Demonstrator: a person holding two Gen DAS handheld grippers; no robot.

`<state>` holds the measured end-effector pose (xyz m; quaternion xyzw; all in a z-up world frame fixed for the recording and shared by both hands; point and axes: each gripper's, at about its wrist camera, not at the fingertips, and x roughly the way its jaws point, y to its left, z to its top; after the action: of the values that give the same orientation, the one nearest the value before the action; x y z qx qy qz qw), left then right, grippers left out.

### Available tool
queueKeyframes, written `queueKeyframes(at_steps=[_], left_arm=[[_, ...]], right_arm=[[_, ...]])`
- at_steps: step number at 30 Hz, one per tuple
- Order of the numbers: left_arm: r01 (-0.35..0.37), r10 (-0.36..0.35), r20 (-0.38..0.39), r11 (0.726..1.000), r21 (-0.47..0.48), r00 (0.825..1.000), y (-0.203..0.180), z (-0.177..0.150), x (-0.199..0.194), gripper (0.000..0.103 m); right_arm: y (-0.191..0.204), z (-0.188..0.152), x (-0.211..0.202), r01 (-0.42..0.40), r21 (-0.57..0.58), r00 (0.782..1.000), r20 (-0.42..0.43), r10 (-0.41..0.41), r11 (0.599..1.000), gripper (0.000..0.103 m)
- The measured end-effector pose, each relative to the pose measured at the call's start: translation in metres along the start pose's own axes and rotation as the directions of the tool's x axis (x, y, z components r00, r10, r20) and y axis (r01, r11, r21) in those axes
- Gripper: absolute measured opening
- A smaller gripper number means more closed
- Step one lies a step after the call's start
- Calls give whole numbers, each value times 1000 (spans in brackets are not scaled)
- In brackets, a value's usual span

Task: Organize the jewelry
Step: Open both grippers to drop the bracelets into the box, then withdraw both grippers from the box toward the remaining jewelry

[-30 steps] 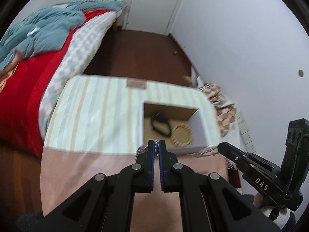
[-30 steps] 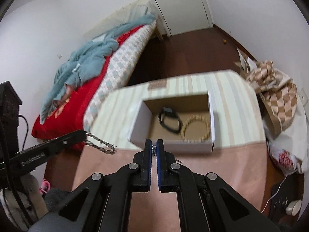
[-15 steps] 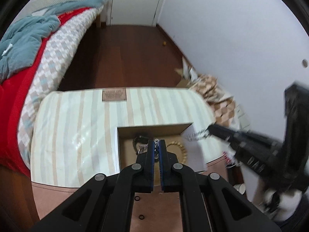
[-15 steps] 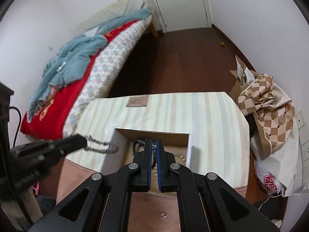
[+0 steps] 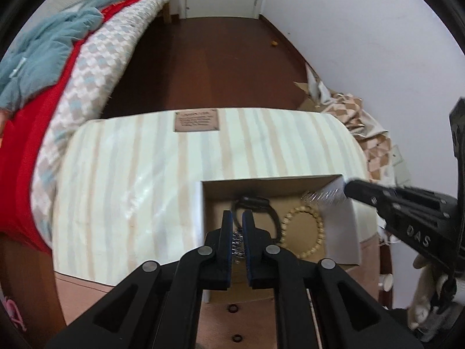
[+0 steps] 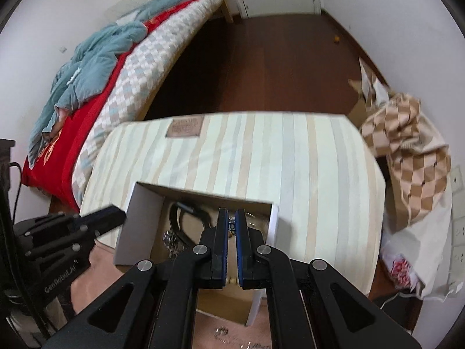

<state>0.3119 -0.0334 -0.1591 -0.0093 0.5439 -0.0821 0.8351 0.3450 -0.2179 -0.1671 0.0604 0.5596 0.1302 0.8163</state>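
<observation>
An open cardboard box (image 5: 341,226) (image 6: 136,221) sits on a striped cloth. Inside lie a black strap (image 5: 255,203) (image 6: 186,218) and a wooden bead bracelet (image 5: 302,232). My left gripper (image 5: 237,226) is over the box, slightly parted, with a silver chain (image 5: 237,242) between its fingers, the chain sagging into the box (image 6: 171,241). My right gripper (image 6: 228,226) is shut on the chain's other end (image 6: 231,224), seen blurred at its tip in the left wrist view (image 5: 322,196), above the box's right wall.
A bed with red and teal covers (image 5: 43,67) lies to the left. A checked cloth heap (image 6: 412,157) sits at the right by the wall. Small dark rings (image 5: 233,309) and a small silver piece (image 6: 222,333) lie on the pink surface near me.
Both grippers have moved forward and lowered over the box with the chain. The left gripper's fingers have parted a little and the chain now sags into the box.
</observation>
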Motion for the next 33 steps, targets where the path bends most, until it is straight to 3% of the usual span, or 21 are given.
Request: queueKeyframes(at_steps=[2, 4, 5, 6, 10, 12, 14, 19, 25, 33], left_arm=[[-29, 29, 11, 1000, 1, 1000, 3, 0, -2, 11], [-67, 67, 23, 998, -4, 997, 6, -2, -4, 38], [-80, 80, 34, 997, -8, 996, 8, -4, -7, 70], [-86, 86, 51, 996, -17, 995, 10, -6, -10, 87], [-114, 116, 66, 993, -32, 991, 15, -17, -15, 88], [-136, 138, 62, 990, -29, 989, 16, -26, -15, 103], [-144, 145, 54, 989, -31, 988, 16, -34, -14, 103], [-179, 181, 58, 983, -36, 982, 17, -54, -19, 103], [-198, 202, 86, 979, -55, 976, 20, -66, -38, 103], [-212, 219, 180, 976, -56, 959, 15, -87, -82, 103]], right_arm=[[-1, -4, 2, -2, 3, 1000, -26, 2, 1000, 7], [-2, -10, -2, 13, 4, 999, -32, -13, 1000, 22], [-2, -13, -6, 23, 6, 999, -24, -23, 1000, 40], [-2, -16, -10, 29, 10, 999, -19, -29, 1000, 54], [-2, -35, -26, 126, 27, 992, 17, -127, 992, 71], [1, -47, -28, 190, 37, 982, 18, -191, 981, 88], [3, -60, -26, 235, 45, 972, 18, -236, 971, 98], [10, -82, -22, 302, 44, 953, 7, -302, 952, 100], [21, -92, -38, 305, 54, 951, 39, -307, 951, 101], [47, -109, -78, 302, 49, 946, 108, -306, 952, 101]])
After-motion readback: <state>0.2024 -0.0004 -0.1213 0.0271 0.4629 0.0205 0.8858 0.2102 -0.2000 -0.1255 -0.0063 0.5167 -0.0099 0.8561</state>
